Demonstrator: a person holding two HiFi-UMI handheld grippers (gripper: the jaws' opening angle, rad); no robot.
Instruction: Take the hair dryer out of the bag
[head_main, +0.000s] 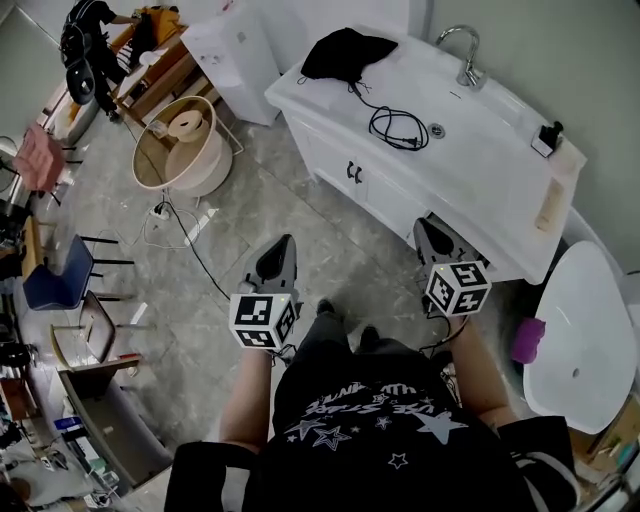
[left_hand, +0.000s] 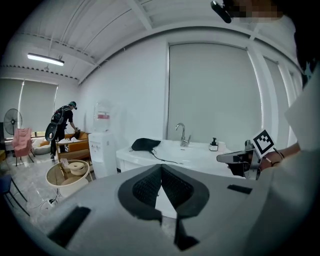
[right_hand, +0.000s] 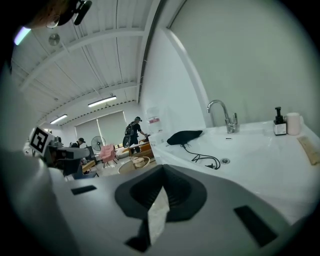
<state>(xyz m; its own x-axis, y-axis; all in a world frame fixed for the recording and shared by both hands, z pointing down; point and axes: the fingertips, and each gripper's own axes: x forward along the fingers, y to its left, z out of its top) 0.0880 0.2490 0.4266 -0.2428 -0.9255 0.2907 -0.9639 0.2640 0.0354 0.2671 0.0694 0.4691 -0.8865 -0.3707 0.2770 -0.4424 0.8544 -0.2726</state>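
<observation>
Before the vanity (head_main: 480, 190), left gripper (head_main: 284, 242), right gripper (head_main: 426, 226) forward, closed

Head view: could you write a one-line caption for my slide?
Left gripper and right gripper, jaws shut, point toward the counter bearing a black bag and cord.

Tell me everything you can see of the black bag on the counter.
The bag is black and looks like soft cloth. It lies slumped and fairly flat at one end of the white counter, left of the faucet in the head view. A black cord runs out from its near side and ends in a loose coil beside the drain. What is inside does not show. Only the counter and cord touch it.
</observation>
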